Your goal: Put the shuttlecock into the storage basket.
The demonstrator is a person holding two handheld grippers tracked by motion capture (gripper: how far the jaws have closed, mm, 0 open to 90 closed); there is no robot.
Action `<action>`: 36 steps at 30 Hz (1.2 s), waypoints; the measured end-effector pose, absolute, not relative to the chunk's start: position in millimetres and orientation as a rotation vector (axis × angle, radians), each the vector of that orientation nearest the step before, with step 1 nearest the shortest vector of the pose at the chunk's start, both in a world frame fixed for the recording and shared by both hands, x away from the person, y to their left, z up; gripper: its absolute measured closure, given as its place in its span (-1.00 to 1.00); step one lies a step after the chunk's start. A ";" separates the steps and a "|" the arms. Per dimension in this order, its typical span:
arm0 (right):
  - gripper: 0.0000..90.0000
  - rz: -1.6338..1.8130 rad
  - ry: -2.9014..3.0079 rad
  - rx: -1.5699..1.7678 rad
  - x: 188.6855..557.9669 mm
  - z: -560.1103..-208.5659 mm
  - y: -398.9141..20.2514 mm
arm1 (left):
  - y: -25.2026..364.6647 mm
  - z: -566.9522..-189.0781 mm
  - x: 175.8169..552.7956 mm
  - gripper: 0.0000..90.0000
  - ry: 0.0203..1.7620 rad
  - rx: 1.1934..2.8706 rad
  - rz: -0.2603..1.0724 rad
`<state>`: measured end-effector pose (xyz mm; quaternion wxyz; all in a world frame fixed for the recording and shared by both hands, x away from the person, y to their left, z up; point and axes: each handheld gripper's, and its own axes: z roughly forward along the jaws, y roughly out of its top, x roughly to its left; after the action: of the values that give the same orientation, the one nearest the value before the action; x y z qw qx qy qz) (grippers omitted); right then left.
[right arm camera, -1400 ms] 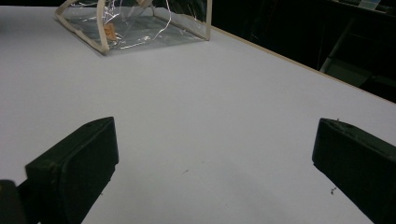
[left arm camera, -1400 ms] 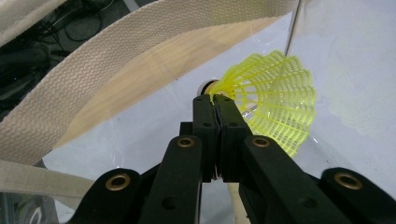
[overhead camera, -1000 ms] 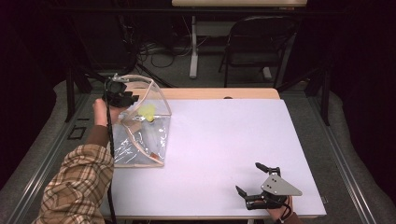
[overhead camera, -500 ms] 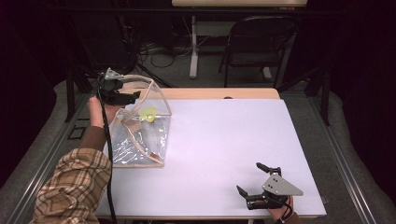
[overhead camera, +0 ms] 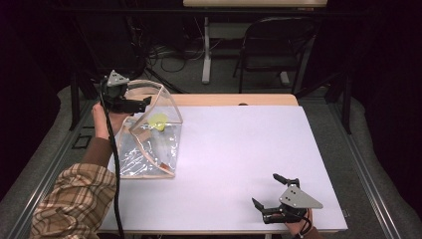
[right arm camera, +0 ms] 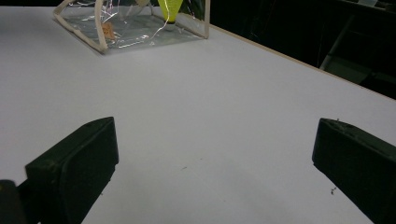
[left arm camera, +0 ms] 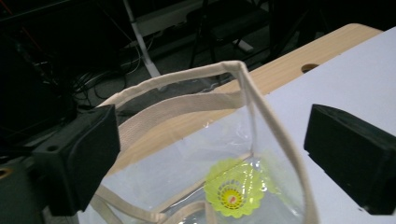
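Hand-held gripper (left arm camera: 210, 154) agape, clear bag (left arm camera: 196, 140) — yellow shuttlecock (left arm camera: 235, 189)

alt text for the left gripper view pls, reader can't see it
A clear plastic bag with cream fabric trim stands open on a white table, a yellow shuttlecock lying inside it. The left gripper looks down into the bag's mouth, its two black jaws wide apart on either side of it. Behind are a wooden table edge and a dark room with cables.

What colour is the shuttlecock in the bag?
Bright yellow shuttlecock, clearest in the left gripper view.
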<state>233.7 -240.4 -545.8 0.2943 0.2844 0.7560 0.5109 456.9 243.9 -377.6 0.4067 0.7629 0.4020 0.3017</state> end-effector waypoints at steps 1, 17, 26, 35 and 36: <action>-1.00 1.352 2.014 0.760 232.5 -545.6 -239.6 | 242.8 -374.2 451.3 -0.97 1.001 1.905 0.755; -1.00 1.349 2.015 0.763 230.9 -545.6 -239.7 | 230.5 -356.6 403.3 -1.00 0.892 1.811 0.746; -1.00 1.347 2.013 0.758 231.0 -545.5 -239.9 | 222.5 -370.7 384.7 -1.00 0.851 1.821 0.736; -1.00 1.347 2.014 0.760 230.9 -545.5 -240.0 | 221.0 -395.4 366.1 -1.00 0.842 1.833 0.730; -1.00 1.347 2.014 0.760 230.9 -545.5 -240.0 | 221.2 -397.5 364.2 -1.00 0.841 1.834 0.727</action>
<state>230.9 -240.0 -545.5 0.2968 0.2859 0.7573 0.5066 364.2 221.2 -397.5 0.4779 0.7512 0.3444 0.2979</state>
